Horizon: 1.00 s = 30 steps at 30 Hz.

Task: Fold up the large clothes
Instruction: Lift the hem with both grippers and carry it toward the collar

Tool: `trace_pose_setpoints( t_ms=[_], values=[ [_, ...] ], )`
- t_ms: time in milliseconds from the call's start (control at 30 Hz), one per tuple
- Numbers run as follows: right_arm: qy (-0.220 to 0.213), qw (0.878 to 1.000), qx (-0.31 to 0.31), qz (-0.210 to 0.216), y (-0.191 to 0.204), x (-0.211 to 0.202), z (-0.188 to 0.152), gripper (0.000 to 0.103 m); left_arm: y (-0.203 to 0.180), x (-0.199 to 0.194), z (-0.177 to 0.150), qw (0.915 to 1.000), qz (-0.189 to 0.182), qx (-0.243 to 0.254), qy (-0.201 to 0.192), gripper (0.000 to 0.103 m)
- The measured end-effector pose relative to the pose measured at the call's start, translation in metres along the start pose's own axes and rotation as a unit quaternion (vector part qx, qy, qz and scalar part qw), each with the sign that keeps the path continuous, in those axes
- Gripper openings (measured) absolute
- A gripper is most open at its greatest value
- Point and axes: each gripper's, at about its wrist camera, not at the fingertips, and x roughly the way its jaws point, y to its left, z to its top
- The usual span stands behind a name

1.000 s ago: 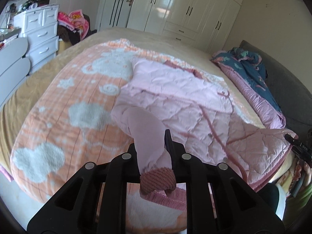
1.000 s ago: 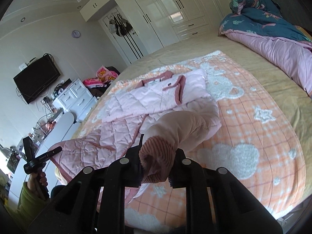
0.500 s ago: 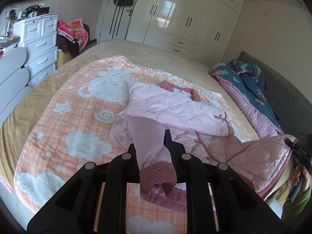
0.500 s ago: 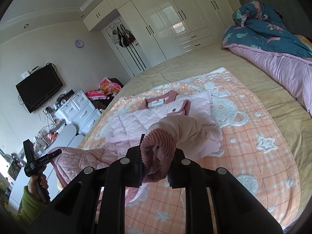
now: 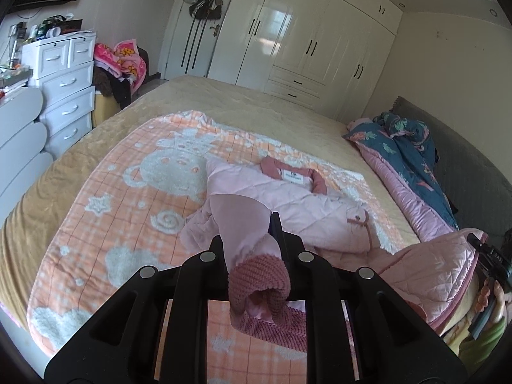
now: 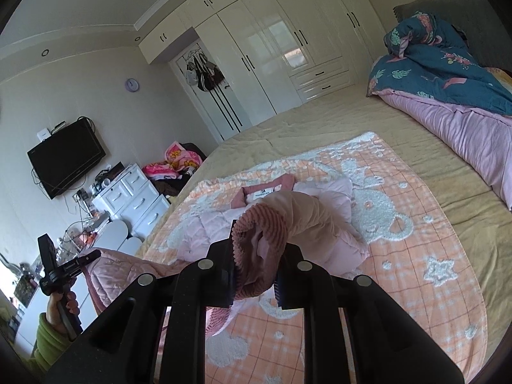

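Jacket: the pink quilted jacket [image 5: 281, 204] lies on the orange-and-white blanket [image 5: 128, 198] on the bed [image 5: 243, 102], its collar [image 5: 292, 174] toward the wardrobe [image 5: 320, 41] and its hem hanging off the near edge of the bed.
Change since a second ago: you have lifted both sleeves higher, so the jacket sits lower and farther off in both wrist views, and more of the wardrobe and wall is in view.
Left sleeve: your left tongs [image 5: 256, 249] are pinched tight on the left sleeve, with its ribbed rose cuff [image 5: 259, 272] bunched just behind the tips.
Right sleeve: your right tongs [image 6: 256, 256] are clamped on the other ribbed cuff [image 6: 260, 227], and the sleeve [image 6: 304, 214] arches from it back down to the jacket.
Hand pose: both tongs point forward and moderately downward across the bed; in the right wrist view your left hand [image 6: 62, 304], in a green sleeve, grips the handle of its tongs at lower left.
Surroundings: a blue floral quilt [image 6: 441, 64] lies heaped along the far side of the bed; a white dresser [image 5: 64, 86] stands beside the bed.
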Motion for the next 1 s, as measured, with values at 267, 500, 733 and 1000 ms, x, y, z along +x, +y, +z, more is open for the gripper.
trace_pose_setpoints(
  t_ms=[267, 500, 733, 1000],
  values=[
    [-0.006, 1.000, 0.006, -0.010, 0.002, 0.014, 0.030, 0.016, -0.004, 0.015, 0.029, 0.9999, 0.004, -0.006, -0.012, 0.010],
    [-0.007, 1.000, 0.026, -0.011, -0.003, 0.030, 0.048, 0.016, -0.004, 0.032, 0.047, 0.9997, 0.014, -0.003, -0.018, 0.010],
    [-0.010, 0.999, 0.051, -0.015, -0.014, 0.048, 0.058, 0.016, -0.006, 0.052, 0.056, 0.9994, 0.025, 0.001, -0.022, 0.010],
    [-0.014, 0.997, 0.065, -0.040, -0.028, 0.073, 0.070, 0.016, -0.014, 0.078, 0.070, 0.9985, 0.043, 0.014, -0.031, 0.010]
  ],
)
